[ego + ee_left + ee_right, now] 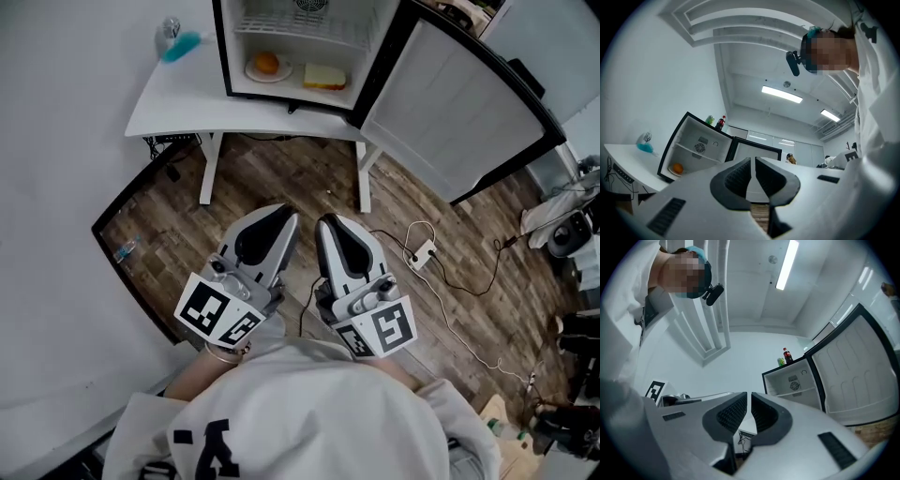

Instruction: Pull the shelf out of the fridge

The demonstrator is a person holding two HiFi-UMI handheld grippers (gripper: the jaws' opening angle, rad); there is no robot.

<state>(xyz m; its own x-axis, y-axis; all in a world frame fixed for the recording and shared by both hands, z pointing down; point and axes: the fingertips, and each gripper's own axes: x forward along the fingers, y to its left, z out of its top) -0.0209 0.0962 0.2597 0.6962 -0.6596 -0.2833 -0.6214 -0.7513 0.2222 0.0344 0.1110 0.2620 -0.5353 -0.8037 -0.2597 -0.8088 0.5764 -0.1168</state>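
Left hand-held gripper [284, 217]: the jaws are pressed together with nothing between them. You hold it close to your chest, nose toward the fridge [223, 52].
Right hand-held gripper [328, 223]: it is likewise closed and empty, just beside the left one.
Shelf [292, 21]: it sits in place in the upper part of the open fridge, which stands on the white table [178, 105].
Direction: the shelf lies straight ahead of both hand-held grippers and well apart from them, with bare wooden floor [281, 173] between.
Long axis: the shelf runs side to side across the opening. Its front edge faces you, so the pull will likely come straight back toward you.
Nearer hand: neither is clearly nearer. The two are about level, one toward each half of the front edge.
Door [459, 112]: it is swung wide open to your right and leaves the approach free.
Materials: the shelf is thin white wire grid, light and open, so the front rail looks like the place to pinch. The fridge liner is smooth white plastic in a black frame.
Under the shelf: a plate with an orange [267, 64] and a pale yellow block [324, 77] rest on the fridge floor, apart from the shelf.
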